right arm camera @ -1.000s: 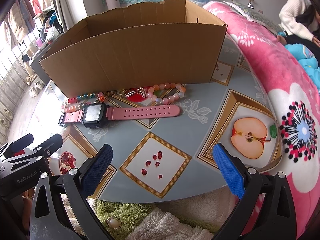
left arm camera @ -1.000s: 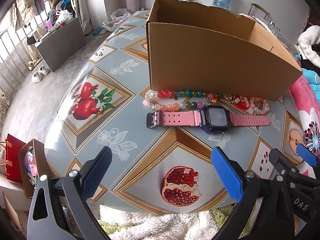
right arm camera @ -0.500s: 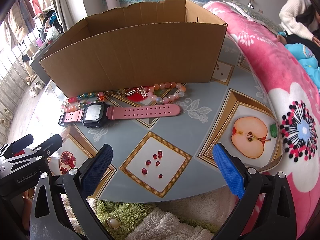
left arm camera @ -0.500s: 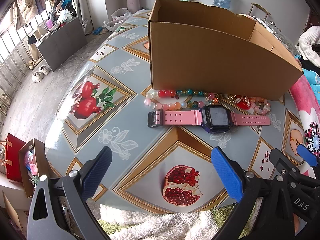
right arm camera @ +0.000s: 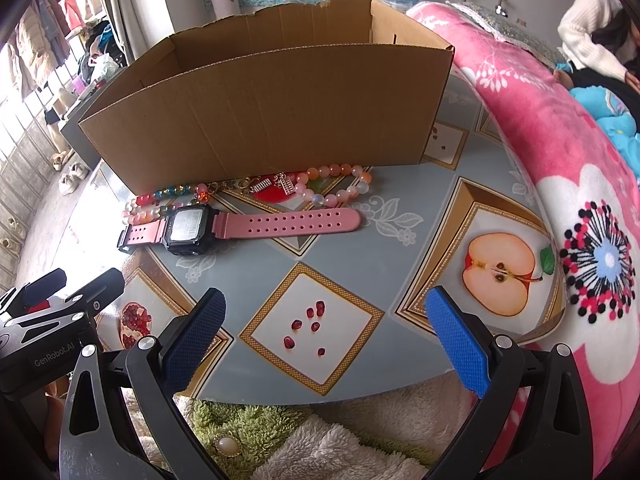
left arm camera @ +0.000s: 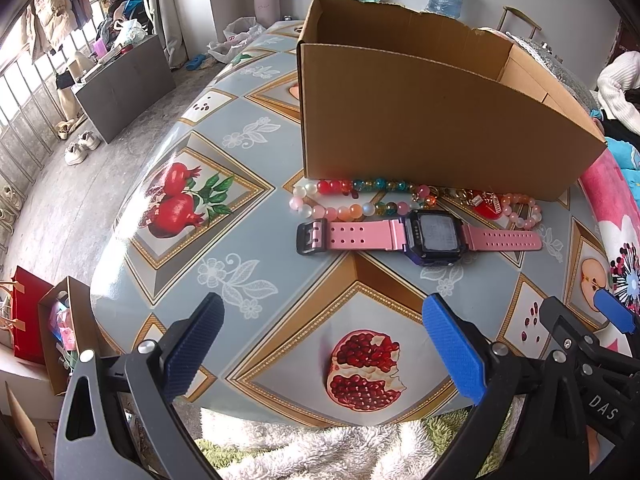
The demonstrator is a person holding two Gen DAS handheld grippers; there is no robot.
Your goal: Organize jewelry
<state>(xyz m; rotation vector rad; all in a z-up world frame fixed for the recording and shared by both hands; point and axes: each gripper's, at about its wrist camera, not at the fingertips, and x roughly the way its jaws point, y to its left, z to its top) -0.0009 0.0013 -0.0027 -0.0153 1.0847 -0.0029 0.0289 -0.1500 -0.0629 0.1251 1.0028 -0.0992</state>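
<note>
Box (left arm camera: 432, 120) interior hidden; gold chain (right arm camera: 240, 184) partly tucked against it.

Looking along my left-hand tool, I can read "DAS" in pale letters on the black body of my right gripper (left arm camera: 600, 364), at the lower right edge of the view. Looking along my right-hand tool, "GenRobot.AI" stands on the black body of my left gripper (right arm camera: 48, 344), at the lower left. The watch (right arm camera: 186, 229) screen shows faint marks I cannot read.
</note>
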